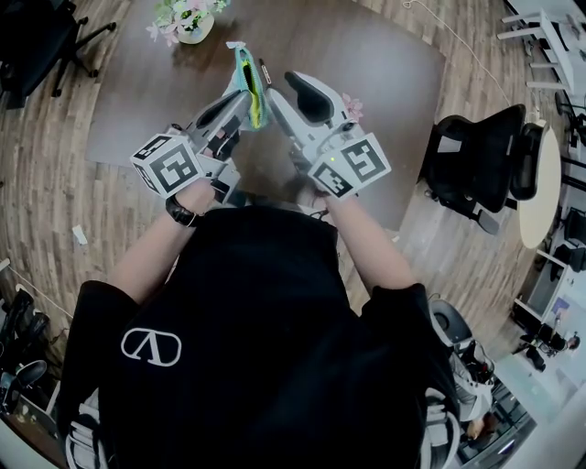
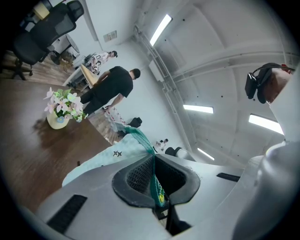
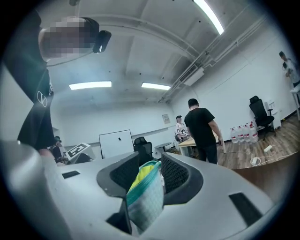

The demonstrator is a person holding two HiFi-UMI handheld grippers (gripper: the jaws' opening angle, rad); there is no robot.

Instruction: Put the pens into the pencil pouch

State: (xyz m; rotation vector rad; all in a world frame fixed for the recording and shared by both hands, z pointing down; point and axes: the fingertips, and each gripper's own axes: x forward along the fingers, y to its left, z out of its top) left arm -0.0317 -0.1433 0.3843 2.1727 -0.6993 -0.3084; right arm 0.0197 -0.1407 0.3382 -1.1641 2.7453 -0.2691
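The pencil pouch (image 1: 247, 84), pale mint with a green zip and a yellow inside, is held up over the brown table (image 1: 385, 73). My left gripper (image 1: 240, 99) is shut on its green zip edge (image 2: 146, 143), which runs between the pads (image 2: 137, 174). My right gripper (image 1: 271, 99) meets it from the other side. The pouch's end (image 3: 146, 199) lies between the right pads (image 3: 174, 172) with a dark gap on the left side, so these jaws stand open. A thin dark pen-like stick (image 1: 265, 70) shows just right of the pouch's top.
A vase of flowers (image 1: 189, 18) stands at the table's far left edge. A black office chair (image 1: 485, 165) is to the right on the wooden floor, another (image 1: 37, 41) at the far left. People stand in the room behind (image 3: 204, 129).
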